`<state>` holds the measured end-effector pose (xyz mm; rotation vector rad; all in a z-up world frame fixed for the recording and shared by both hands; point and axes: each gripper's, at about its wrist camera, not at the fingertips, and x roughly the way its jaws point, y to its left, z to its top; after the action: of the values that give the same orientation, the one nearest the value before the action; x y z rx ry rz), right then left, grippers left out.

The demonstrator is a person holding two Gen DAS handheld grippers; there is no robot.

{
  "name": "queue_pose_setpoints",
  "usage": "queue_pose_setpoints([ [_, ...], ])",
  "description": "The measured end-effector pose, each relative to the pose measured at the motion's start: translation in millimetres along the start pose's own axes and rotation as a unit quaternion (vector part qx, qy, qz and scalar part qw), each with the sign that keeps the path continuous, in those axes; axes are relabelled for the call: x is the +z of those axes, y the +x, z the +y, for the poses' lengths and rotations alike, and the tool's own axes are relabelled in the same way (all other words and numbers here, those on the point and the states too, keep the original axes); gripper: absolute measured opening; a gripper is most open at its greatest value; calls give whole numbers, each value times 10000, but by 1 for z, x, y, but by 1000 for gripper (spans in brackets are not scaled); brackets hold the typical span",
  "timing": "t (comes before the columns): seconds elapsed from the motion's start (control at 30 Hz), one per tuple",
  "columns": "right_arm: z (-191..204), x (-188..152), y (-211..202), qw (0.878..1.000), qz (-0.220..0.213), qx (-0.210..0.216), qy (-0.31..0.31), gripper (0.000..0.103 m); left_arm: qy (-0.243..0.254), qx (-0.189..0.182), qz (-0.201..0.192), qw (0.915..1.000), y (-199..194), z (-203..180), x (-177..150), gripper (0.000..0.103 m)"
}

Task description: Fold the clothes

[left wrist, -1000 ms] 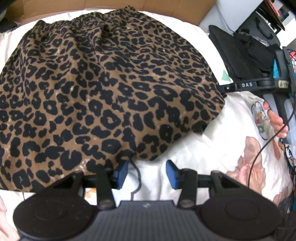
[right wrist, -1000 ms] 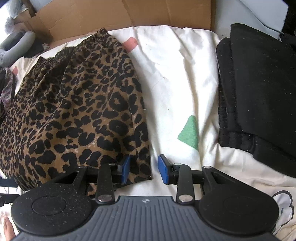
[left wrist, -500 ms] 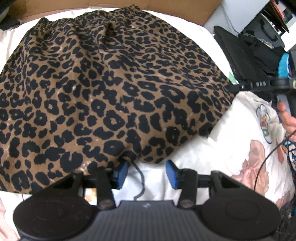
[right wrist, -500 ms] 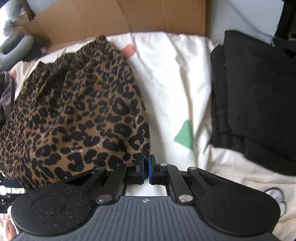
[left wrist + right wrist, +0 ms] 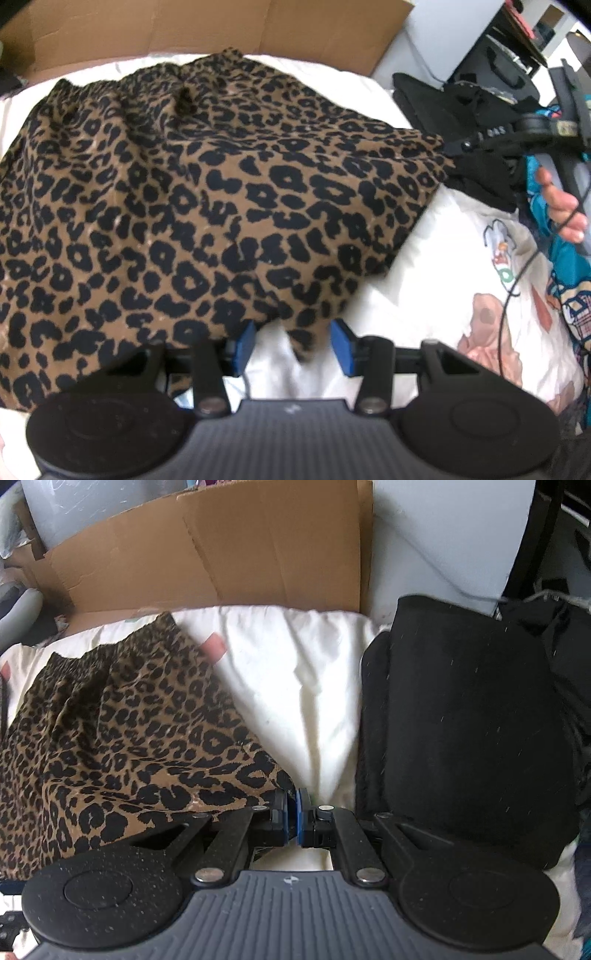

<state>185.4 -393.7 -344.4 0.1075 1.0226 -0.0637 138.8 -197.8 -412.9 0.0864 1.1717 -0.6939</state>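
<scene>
Right tool clenched on the leopard-print skirt's near right corner, raising it off the white bedsheet to start a fold. Left tool gapes, released, straddling the near hem.
</scene>
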Motion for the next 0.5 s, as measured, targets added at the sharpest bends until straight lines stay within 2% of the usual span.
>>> queue_pose_setpoints([
  [0.17, -1, 9, 2, 9998, -81, -174, -91, 2, 181, 168, -52, 9997, 12, -1, 3, 49],
  [0.33, -10, 15, 18, 9993, 30, -342, -121, 2, 426, 646, -197, 9968, 4, 15, -16, 50],
  [0.43, -13, 15, 24, 9993, 101, -349, -85, 2, 509, 765, -95, 9957, 2, 25, -22, 50],
  [0.5, -14, 15, 27, 9994, 104, -338, -60, 2, 538, 727, -42, 9959, 0, 30, -24, 55],
])
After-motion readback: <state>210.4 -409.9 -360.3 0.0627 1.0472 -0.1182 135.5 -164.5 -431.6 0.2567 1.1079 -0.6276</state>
